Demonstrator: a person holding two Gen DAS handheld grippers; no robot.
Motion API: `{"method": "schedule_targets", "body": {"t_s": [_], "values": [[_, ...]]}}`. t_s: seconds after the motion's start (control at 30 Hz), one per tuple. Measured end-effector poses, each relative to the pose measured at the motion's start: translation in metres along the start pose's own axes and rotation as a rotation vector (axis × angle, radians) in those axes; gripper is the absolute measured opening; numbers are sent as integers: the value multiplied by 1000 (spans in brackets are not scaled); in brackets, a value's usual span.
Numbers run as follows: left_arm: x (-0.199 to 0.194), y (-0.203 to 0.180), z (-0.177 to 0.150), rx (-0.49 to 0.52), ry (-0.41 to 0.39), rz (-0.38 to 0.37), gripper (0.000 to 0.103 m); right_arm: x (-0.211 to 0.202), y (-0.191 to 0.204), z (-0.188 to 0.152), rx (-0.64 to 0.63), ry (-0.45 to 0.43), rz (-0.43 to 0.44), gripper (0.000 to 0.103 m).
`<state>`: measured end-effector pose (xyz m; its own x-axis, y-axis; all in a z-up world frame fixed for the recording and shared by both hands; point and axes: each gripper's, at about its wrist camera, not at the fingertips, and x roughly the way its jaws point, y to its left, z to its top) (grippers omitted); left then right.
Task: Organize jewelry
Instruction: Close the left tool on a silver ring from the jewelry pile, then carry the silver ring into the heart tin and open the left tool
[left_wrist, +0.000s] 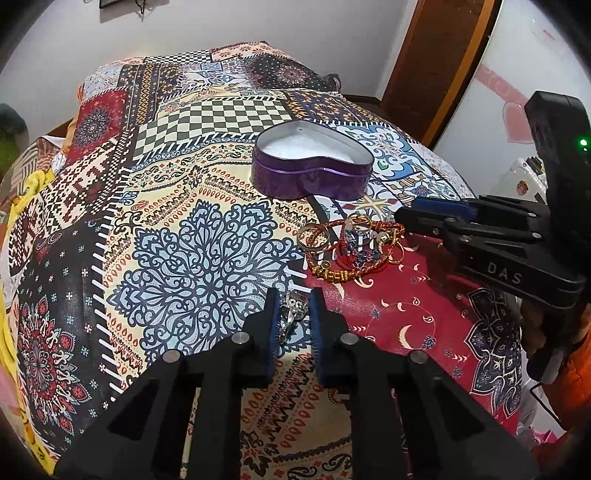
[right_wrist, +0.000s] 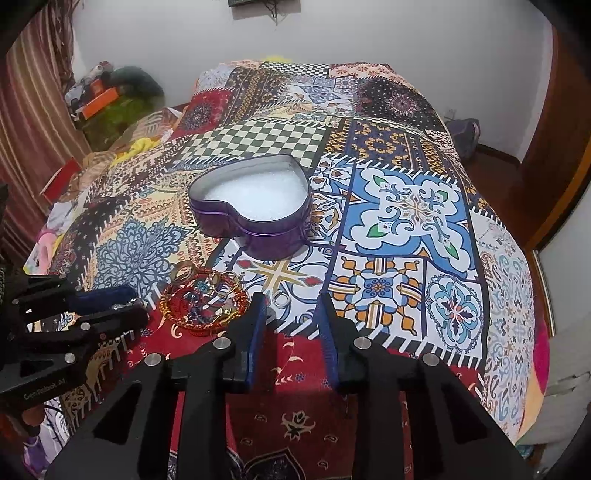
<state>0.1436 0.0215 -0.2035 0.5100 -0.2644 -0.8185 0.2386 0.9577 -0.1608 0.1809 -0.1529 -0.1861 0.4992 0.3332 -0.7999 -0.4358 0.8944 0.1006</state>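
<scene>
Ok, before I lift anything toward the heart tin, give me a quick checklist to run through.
1. Left hand-held gripper pinching the ornate silver ring: ok, it looks clamped.
2. Right hand-held gripper gripping the plain silver ring: not ok, its pads stand apart and the ring lies on the bedspread.
3. Purple heart-shaped tin open: ok.
4. White lining free of jewelry: ok.
5. Jewelry pile untouched by the right hand-held gripper: cannot tell.

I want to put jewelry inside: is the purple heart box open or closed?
Open. The purple heart box has no lid on it; both views show its inner wall and white filling. No jewelry is visible inside.
</scene>
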Motion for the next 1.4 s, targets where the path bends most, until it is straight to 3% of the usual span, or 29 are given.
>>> {"method": "schedule_targets", "body": {"t_s": [0.13, 0.3, 0.37, 0.63, 1.07, 1.4], "values": [[0, 1, 0, -8, -10, -6, 15, 4, -1, 2, 0, 11, 18, 15], [0, 2, 2, -14, -22, -6, 15, 7, 5, 1, -31, 18, 21, 15], [0, 2, 3, -16, -25, -4, 15, 8, 8, 1, -46, 19, 13, 9], [-16, 4, 8, -23, -71, 19, 15, 3, 8, 3, -44, 9, 4, 9], [-61, 8, 35, -44, -229, 63, 15, -43, 10, 25, -24, -123, 8, 9], [-74, 7, 63, -39, -313, 56, 15, -57, 16, 41, -28, -194, 30, 9]]}}
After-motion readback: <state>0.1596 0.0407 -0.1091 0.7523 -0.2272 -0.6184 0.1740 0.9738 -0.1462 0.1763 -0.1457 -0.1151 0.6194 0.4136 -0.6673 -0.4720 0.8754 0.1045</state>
